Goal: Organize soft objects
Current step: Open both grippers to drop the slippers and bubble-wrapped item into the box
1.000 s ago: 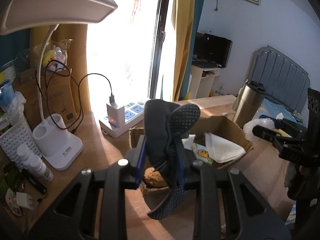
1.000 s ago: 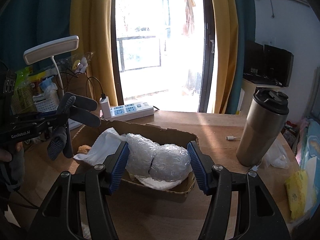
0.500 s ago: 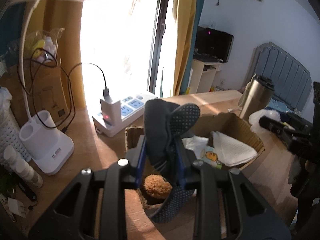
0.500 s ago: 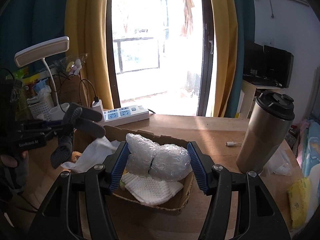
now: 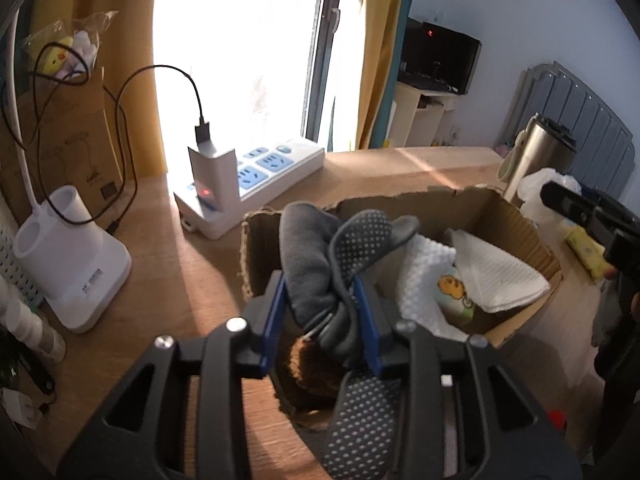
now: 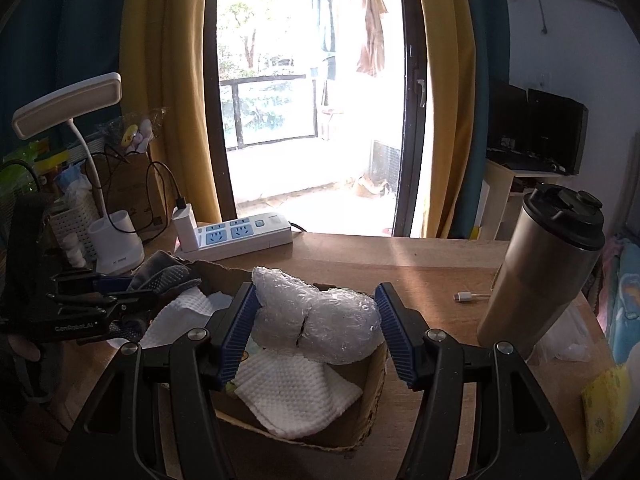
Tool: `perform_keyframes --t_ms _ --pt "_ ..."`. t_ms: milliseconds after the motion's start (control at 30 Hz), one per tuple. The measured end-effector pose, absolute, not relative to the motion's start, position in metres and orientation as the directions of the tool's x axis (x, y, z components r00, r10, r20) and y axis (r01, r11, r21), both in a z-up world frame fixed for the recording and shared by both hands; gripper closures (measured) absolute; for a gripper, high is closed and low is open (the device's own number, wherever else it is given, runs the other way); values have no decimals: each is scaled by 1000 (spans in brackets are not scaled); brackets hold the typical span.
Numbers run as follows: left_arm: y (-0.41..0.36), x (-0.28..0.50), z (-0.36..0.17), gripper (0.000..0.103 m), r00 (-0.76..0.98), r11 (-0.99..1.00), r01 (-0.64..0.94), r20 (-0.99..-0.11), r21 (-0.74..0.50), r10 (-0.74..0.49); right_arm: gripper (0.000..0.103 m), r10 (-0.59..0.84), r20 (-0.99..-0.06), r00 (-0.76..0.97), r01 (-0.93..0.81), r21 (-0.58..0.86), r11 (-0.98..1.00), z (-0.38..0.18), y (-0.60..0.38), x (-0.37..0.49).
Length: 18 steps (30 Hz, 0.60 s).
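Note:
A torn cardboard box point(image 5: 400, 200) stands on the wooden desk and holds white cloths point(image 5: 496, 276) and a brown fuzzy toy point(image 5: 308, 368). My left gripper point(image 5: 320, 304) hangs over the box's left end with a grey dotted glove point(image 5: 308, 264) between its blue pads. Its jaws are opening, and the glove still touches both pads. In the right wrist view, that gripper point(image 6: 100, 296) and the glove point(image 6: 164, 276) sit at the box's left rim. My right gripper point(image 6: 316, 316) is shut on a bubble wrap bundle point(image 6: 320, 320) just above the box point(image 6: 320, 432).
A white power strip point(image 5: 256, 172) with a plugged charger lies behind the box. A white lamp base point(image 5: 72, 264) stands to the left. To the right are a steel flask point(image 6: 548, 280), a cable end point(image 6: 464, 297) and a yellow pack point(image 6: 600, 408).
My left gripper has come down toward the box's left end with the glove, and its jaws have widened. The right gripper has shifted a little over the box, still holding the bubble wrap.

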State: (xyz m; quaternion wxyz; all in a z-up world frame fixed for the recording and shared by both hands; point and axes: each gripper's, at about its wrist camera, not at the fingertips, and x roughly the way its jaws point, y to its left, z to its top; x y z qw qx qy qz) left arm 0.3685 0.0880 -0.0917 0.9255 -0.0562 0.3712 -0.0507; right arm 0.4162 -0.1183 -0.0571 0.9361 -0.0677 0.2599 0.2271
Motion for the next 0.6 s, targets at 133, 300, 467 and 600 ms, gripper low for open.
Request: perform_keyframes --t_ms 133,300,467,600 --pt "86 366 -86 41 734 987 55 -665 -149 -141 40 387 -515 764 -457 -10 889 -58 -119 417" --pt "87 363 -77 40 749 989 45 -650 -144 -129 39 382 -514 768 -451 -11 892 -58 -118 417" --pt "90 356 -69 40 763 989 31 -636 -147 -118 33 376 -505 777 -445 -18 896 -56 -118 415" --pt "90 349 -64 40 771 989 31 -626 -145 -116 21 372 -502 781 -445 -29 895 -51 -117 409"
